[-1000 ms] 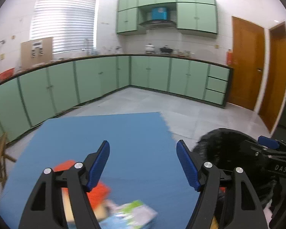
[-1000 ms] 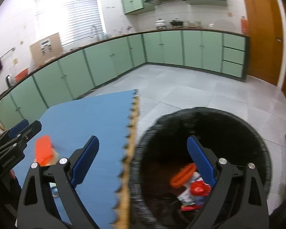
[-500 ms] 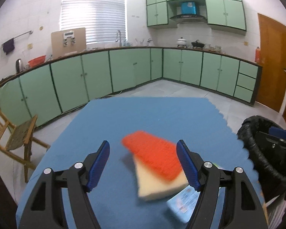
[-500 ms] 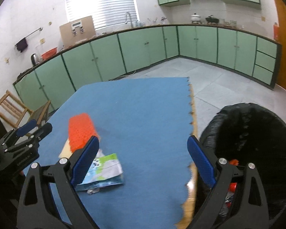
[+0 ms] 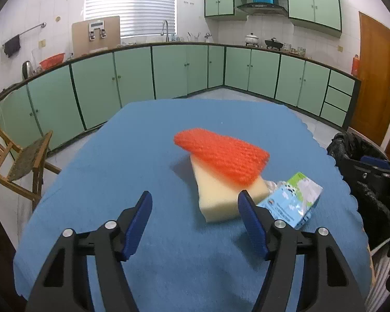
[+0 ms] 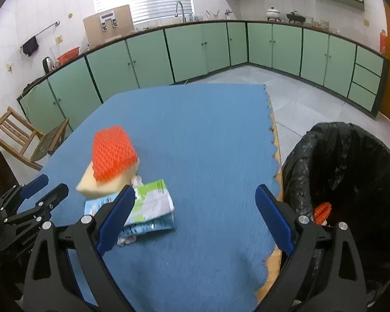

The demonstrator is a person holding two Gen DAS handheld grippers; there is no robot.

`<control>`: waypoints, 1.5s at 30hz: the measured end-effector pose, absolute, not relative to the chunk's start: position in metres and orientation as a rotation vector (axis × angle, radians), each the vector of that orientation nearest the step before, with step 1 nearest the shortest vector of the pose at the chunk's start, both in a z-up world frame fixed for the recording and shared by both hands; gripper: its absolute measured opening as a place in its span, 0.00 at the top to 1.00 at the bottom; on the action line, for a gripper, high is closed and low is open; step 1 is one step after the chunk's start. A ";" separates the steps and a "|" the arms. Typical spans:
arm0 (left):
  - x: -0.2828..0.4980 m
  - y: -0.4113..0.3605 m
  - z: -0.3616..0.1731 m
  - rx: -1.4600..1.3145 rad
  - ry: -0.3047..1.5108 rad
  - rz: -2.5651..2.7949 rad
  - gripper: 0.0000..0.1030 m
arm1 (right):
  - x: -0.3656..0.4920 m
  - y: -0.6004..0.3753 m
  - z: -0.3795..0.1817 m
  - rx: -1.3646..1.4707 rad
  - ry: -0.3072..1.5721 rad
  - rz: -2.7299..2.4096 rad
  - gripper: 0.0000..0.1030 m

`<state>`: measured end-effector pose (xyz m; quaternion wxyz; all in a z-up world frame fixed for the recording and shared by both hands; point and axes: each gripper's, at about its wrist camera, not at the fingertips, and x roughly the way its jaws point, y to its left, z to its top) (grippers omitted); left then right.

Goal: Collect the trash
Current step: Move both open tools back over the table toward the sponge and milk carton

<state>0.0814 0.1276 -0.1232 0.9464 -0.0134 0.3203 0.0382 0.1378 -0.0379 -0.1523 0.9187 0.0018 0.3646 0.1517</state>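
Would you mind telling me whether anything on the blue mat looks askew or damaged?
Yes. The orange mesh pad lies crooked on the cream sponge, overhanging it, and the crumpled carton beside them looks flattened. Both claws hover empty.

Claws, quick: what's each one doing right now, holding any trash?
Left claw: closing, nothing between its fingers yet.
Right claw: open, empty.

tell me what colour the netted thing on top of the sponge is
Bright orange-red. The mesh lies on the pale cream sponge, clearest in the left wrist view.
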 end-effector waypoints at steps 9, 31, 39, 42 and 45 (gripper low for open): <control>0.072 0.123 -0.145 -0.064 0.737 0.046 0.42 | 0.130 -0.038 -0.167 -0.004 0.789 0.316 0.12; 0.079 0.088 -0.165 -0.054 0.818 -0.075 0.48 | 0.132 -0.058 -0.171 0.025 0.799 0.264 0.12; 0.089 0.065 -0.164 -0.045 0.813 -0.147 0.48 | 0.134 -0.069 -0.170 0.039 0.798 0.236 0.12; 0.088 0.064 -0.163 -0.043 0.821 -0.154 0.48 | 0.135 -0.068 -0.169 0.037 0.798 0.238 0.12; 0.083 0.073 -0.161 -0.041 0.815 -0.133 0.48 | 0.135 -0.065 -0.169 0.039 0.796 0.247 0.12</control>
